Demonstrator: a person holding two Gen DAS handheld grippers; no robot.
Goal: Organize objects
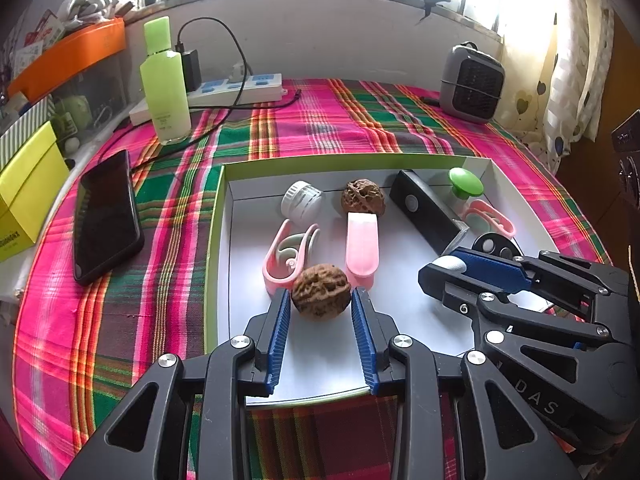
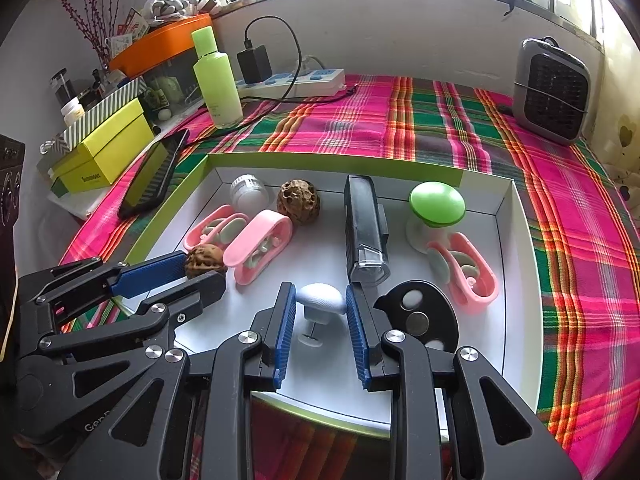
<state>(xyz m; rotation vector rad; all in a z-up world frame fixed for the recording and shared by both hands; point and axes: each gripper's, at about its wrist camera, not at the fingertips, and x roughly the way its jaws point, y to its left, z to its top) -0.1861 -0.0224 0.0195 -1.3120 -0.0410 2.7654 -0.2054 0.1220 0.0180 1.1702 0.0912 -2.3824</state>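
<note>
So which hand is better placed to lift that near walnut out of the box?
Left. The left gripper already has the walnut between its fingers, pads at both sides. The right gripper sits around the white mushroom knob instead, farther from the nut.

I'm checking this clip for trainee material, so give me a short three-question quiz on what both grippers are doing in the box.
1. True or false: the left gripper has its fingers on either side of a walnut.
2. What sits between the right gripper's fingers? A) green knob B) white mushroom-shaped piece C) phone
3. How many walnuts lie in the white box?

Key:
1. True.
2. B, the white mushroom-shaped piece.
3. Two; the second walnut lies near the far wall.
</note>
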